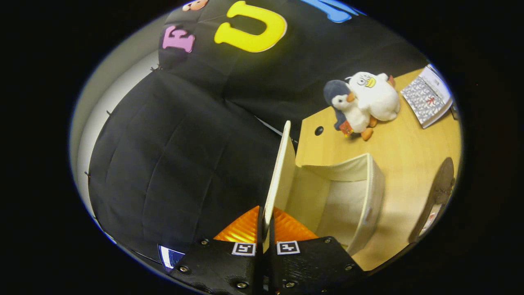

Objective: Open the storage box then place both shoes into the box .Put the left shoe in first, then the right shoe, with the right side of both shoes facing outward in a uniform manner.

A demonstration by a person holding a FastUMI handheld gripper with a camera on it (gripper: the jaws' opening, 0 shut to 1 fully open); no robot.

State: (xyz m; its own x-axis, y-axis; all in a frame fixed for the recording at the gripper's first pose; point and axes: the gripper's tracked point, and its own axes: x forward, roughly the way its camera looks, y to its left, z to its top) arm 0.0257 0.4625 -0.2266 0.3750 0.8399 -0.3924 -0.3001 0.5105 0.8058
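Note:
My gripper (pixel 265 229) is shut on the edge of the cream storage box's lid (pixel 279 172), which stands raised, nearly upright, between the fingers. Just ahead and to the right of the fingers, the open box (pixel 370 192) shows its pale empty inside on the wooden table (pixel 409 155). A dark shoe (pixel 436 196) lies on the table right of the box, seen sole-side and partly cut off.
Two plush toys, a grey-and-white penguin (pixel 348 110) and a white duck (pixel 376 98), sit on the table beyond the box. A patterned booklet (pixel 428 98) lies at the far right. The black cloth wall stands close on the left, behind the lid.

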